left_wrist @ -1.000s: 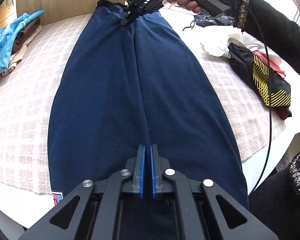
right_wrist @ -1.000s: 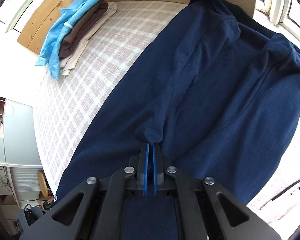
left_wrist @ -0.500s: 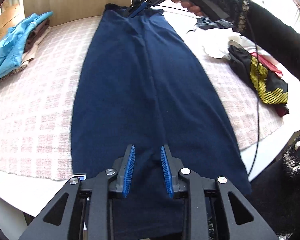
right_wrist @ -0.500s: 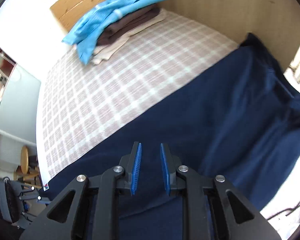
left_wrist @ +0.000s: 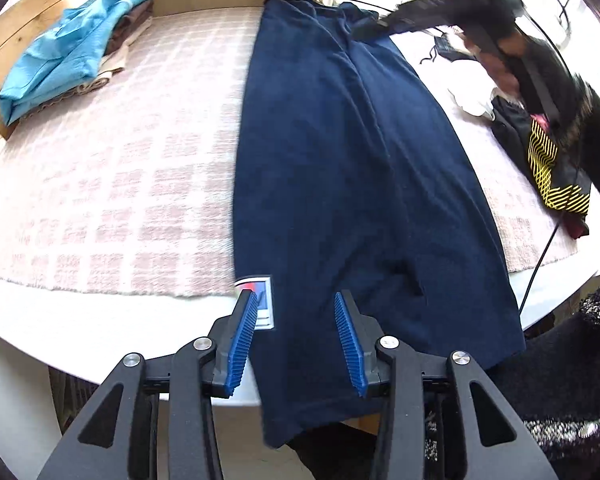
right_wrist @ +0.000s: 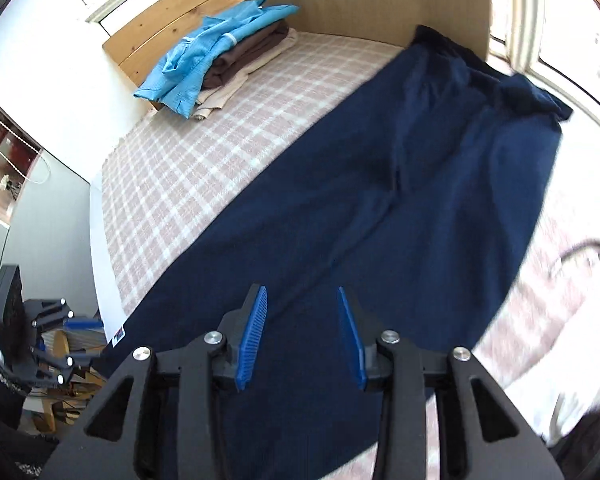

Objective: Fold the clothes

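Navy blue trousers (left_wrist: pixel 352 152) lie flat and lengthwise on the checked cloth (left_wrist: pixel 120 168), one end hanging over the near table edge; they also show in the right wrist view (right_wrist: pixel 400 208). A white, red and blue label (left_wrist: pixel 262 304) sits at their near left edge. My left gripper (left_wrist: pixel 296 340) is open and empty, above that hanging end. My right gripper (right_wrist: pixel 302 334) is open and empty, above the trousers' middle; it shows blurred in the left wrist view (left_wrist: pixel 412 20) near the far end. The left gripper shows small in the right wrist view (right_wrist: pixel 56 344).
A stack of folded clothes with a light blue top (left_wrist: pixel 72 48) sits at the far left, against wooden boards. A heap of unfolded clothes, white, black and yellow (left_wrist: pixel 540 152), lies at the right. A black cable (left_wrist: pixel 540 260) hangs there.
Both grippers were shut on the trousers a second ago; both have opened, let go and pulled back. The trousers now lie flat.
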`<state>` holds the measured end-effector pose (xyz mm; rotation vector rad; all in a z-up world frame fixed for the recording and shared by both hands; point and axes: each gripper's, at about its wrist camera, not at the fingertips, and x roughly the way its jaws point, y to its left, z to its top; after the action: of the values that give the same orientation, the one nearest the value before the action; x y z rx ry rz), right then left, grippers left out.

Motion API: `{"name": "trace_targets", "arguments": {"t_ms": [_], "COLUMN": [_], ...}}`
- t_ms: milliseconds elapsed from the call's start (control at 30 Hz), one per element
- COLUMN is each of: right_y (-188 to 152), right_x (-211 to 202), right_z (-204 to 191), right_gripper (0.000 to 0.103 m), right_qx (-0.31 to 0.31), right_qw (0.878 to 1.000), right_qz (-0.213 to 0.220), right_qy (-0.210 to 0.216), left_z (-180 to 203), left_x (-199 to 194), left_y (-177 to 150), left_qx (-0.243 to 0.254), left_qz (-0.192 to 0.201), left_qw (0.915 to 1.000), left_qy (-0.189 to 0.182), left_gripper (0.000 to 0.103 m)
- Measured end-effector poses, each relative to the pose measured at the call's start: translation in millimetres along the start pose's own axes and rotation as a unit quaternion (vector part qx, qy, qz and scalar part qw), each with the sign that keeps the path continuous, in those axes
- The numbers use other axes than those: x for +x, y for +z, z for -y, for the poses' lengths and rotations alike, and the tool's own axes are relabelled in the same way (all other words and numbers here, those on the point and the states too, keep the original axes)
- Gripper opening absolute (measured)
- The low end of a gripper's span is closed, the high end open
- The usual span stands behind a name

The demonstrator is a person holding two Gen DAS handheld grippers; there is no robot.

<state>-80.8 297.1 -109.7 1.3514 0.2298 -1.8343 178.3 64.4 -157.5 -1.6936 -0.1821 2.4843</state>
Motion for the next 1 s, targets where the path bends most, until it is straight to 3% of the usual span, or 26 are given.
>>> {"name": "trace_targets", "arguments": {"t_ms": [167, 300, 367, 467, 600, 767, 900, 933, 967, 1000], "right_y": [-142.2, -217.4, -237.8, -244.1, -228.0, -216.8, -202.1, -200.7, -199.9, -199.4], "right_x": [23.7, 29.1, 31.3, 43.6, 68.5, 98.2, 110.7, 111.3, 112.4, 114.0], "right_z": [-15.3, -56.6, -82.1, -124.9, -169.9, -176.1, -192.2, -193.6, -193.2, -191.5], "right_gripper": [0.037, 0.037, 0.037, 0.037, 0.037, 0.037, 0.036, 0.036, 0.026, 0.017], "right_qx": [0.137, 0.266, 0.298, 0.300, 0.260, 0.260, 0.223, 0.217, 0.215, 0.218], "right_qw": [0.989, 0.962, 0.953, 0.952, 0.964, 0.965, 0.974, 0.976, 0.976, 0.976], "right_qz": [-0.001, 0.031, 0.049, 0.054, 0.057, 0.039, 0.033, 0.030, 0.025, 0.019], "right_qy": [-0.050, -0.049, -0.039, -0.022, -0.005, 0.000, -0.016, -0.020, -0.020, -0.017], "left_z": [-41.1, -58.5, -58.1, -51.0, -43.1, -33.9, -26.4, -23.9, -23.4, -24.5], "left_x": [-9.0, -6.9, -3.1, 2.8, 9.0, 11.6, 13.4, 13.7, 14.3, 15.1], "left_y": [-9.2, -14.5, -16.8, -23.6, -33.6, -36.6, -34.1, -34.0, -34.1, -34.3], "left_qx": [-0.009, 0.014, 0.035, 0.079, 0.120, 0.134, 0.140, 0.144, 0.147, 0.148], "left_qz": [-0.022, -0.043, -0.051, -0.069, -0.089, -0.080, -0.075, -0.073, -0.074, -0.076], "left_qw": [0.9991, 0.9951, 0.9905, 0.9837, 0.9761, 0.9751, 0.9752, 0.9751, 0.9748, 0.9744], "left_qy": [-0.036, -0.088, -0.123, -0.146, -0.158, -0.158, -0.154, -0.152, -0.151, -0.152], "left_gripper": [0.044, 0.044, 0.044, 0.044, 0.045, 0.050, 0.050, 0.048, 0.043, 0.029]}}
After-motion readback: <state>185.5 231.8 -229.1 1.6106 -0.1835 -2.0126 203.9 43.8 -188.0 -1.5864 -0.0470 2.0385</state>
